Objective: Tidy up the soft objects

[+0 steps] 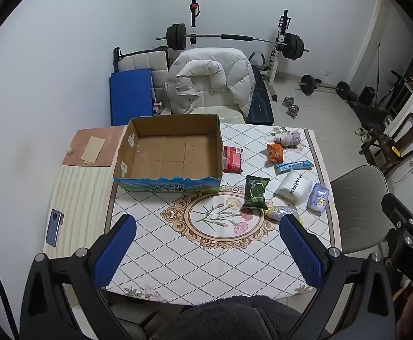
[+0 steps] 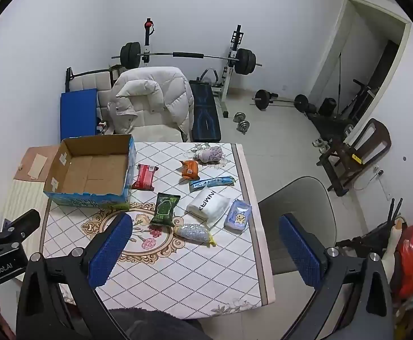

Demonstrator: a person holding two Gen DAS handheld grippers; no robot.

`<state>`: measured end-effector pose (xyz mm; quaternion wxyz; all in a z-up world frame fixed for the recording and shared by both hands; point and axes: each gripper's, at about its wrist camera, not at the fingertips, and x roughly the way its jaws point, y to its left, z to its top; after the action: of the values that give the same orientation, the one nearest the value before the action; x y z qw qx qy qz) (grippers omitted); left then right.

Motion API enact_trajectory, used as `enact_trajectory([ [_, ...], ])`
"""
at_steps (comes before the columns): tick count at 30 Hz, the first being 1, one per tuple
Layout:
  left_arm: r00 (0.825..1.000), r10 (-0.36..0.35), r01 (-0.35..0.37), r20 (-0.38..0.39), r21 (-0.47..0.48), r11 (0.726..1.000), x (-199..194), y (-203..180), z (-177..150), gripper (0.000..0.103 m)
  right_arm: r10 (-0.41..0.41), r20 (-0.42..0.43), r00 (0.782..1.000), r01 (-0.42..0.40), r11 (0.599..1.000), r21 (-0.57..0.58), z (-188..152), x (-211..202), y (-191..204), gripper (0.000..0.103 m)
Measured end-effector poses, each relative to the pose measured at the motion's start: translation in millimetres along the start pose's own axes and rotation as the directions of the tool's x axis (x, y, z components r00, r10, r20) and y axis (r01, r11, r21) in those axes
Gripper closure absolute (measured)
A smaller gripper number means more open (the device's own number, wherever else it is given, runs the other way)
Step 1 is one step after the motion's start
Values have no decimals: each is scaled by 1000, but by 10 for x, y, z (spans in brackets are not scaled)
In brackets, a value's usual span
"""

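Note:
An empty open cardboard box [image 1: 166, 153] [image 2: 90, 170] stands at the table's far left. Right of it lie soft packs: a red pack [image 1: 232, 159] [image 2: 144, 176], an orange pack [image 1: 275, 152] [image 2: 190, 169], a green pack [image 1: 256, 192] [image 2: 164, 209], a white roll pack [image 1: 294, 188] [image 2: 209, 204], a blue strip pack [image 2: 210, 182], a light blue tissue pack [image 1: 318, 198] [image 2: 238, 218], a silvery pouch [image 2: 194, 233] and a lilac bundle [image 2: 210, 153]. My left gripper [image 1: 209, 249] and right gripper [image 2: 206, 252] are open and empty, held above the table's near edge.
A phone [image 1: 55, 227] lies at the table's left edge. A grey chair [image 2: 299, 221] stands right of the table, a chair with a white jacket [image 1: 212, 79] behind it. Weights and a bench fill the floor beyond.

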<state>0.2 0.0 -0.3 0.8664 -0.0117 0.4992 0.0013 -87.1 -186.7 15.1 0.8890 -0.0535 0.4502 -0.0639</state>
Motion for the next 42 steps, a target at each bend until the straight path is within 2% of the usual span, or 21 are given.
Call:
enact_trajectory([
  [25,1000,-7,7,-3,-4,1000,-33,-43,-45,0,3,0,1000,-3,1000,10,-95,67,-44,0],
  [42,1000,-8,8,4,-7,1000,-50,-61,-13,0,11,7,1000,-11,1000,4,-28,-132,-50,0],
])
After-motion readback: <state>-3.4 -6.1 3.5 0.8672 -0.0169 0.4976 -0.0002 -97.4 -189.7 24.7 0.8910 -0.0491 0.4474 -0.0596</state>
